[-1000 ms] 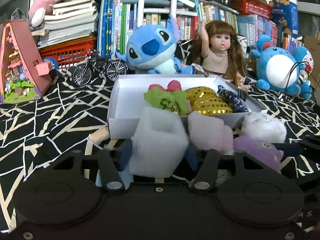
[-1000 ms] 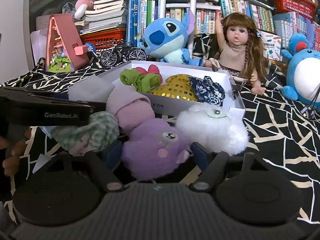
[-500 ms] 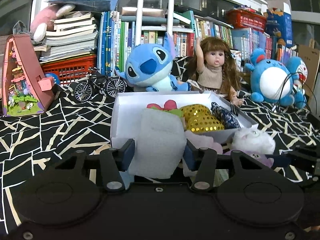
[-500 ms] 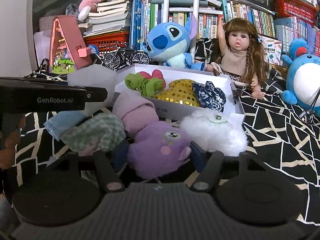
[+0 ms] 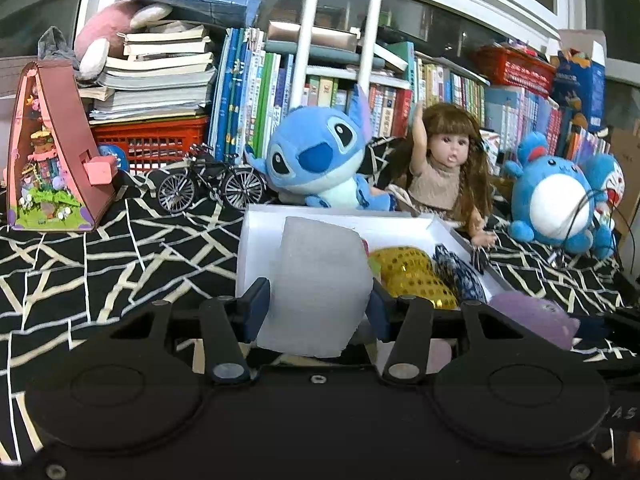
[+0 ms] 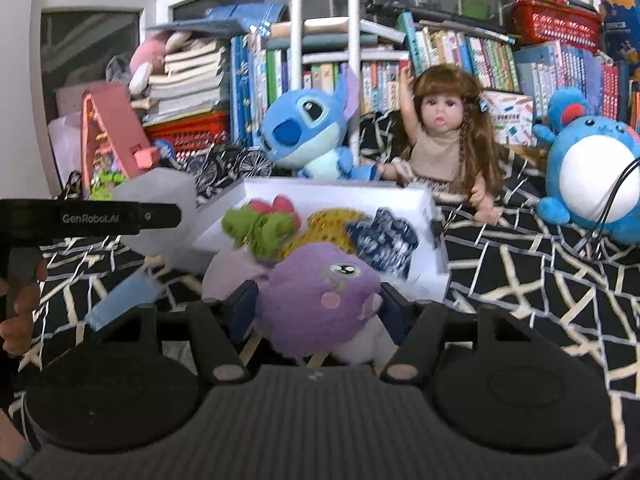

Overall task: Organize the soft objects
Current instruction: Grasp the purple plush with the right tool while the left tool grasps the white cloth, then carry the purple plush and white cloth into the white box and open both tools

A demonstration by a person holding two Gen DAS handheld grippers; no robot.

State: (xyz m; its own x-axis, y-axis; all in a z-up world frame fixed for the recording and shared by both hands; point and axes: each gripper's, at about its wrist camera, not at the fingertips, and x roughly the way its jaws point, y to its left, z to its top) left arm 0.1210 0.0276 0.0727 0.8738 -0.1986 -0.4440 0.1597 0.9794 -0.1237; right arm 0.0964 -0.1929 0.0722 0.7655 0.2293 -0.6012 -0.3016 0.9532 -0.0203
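Through the left wrist view, I am watching the left tool (image 5: 318,306) clenching a pale grey foam block (image 5: 318,286), its blue pads pressing on the block's two flanks so the block is standing upright between them, taller than it is wide. The white box (image 5: 256,240) is lying straight ahead of this tool and just beyond the block, its near wall hidden behind it, with the gold sequin piece (image 5: 412,276) and the dark blue patterned cloth (image 5: 460,276) sitting ahead and to the right inside it. Through the right wrist view, I am seeing the right tool (image 6: 318,312), whose jaws have just been closing, now squeezing a purple plush (image 6: 320,304) that is bulging up between them. The same box (image 6: 434,248) is lying directly ahead of it and slightly lower, holding a green and red cloth bundle (image 6: 264,226) ahead-left. The left tool's arm is crossing at the far left with its block near the box's left corner. I am judging both tools about equally near, so each load is needing only a short forward carry over the near wall.
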